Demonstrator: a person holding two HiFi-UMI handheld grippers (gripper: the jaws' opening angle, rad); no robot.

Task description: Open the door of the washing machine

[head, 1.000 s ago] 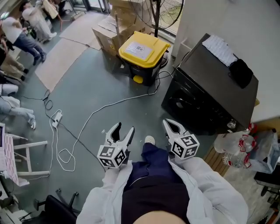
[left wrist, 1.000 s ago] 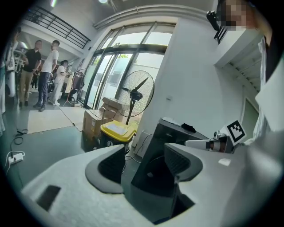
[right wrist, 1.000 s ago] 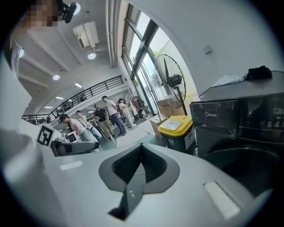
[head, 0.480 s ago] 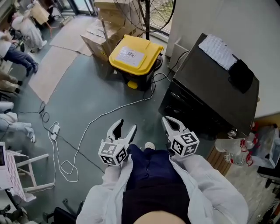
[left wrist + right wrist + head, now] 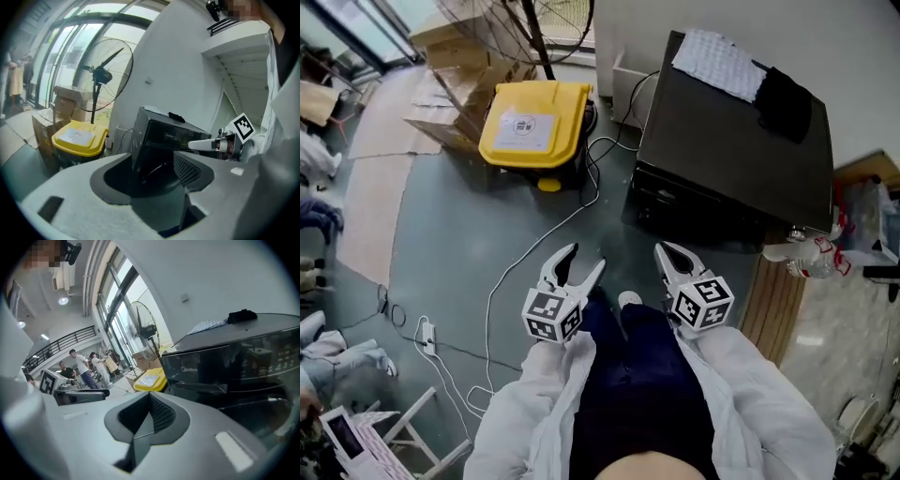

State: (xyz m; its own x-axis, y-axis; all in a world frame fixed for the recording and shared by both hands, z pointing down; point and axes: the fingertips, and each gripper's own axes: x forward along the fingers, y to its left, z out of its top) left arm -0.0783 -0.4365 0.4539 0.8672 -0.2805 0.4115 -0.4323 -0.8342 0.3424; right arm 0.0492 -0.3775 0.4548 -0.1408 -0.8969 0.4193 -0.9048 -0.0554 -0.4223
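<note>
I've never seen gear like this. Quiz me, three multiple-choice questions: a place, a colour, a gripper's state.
1. In the head view, where is the bin relative to the washing machine?
A) left of it
B) on top of it
C) right of it

2. What colour is the bin's lid?
A) blue
B) yellow
C) red

3. How do the jaws of the left gripper stand?
A) apart, empty
B) shut on the door
C) shut on a cable

1 A: it stands at the machine's left.
2 B: the lid is yellow.
3 A: its view shows a gap holding nothing.
</note>
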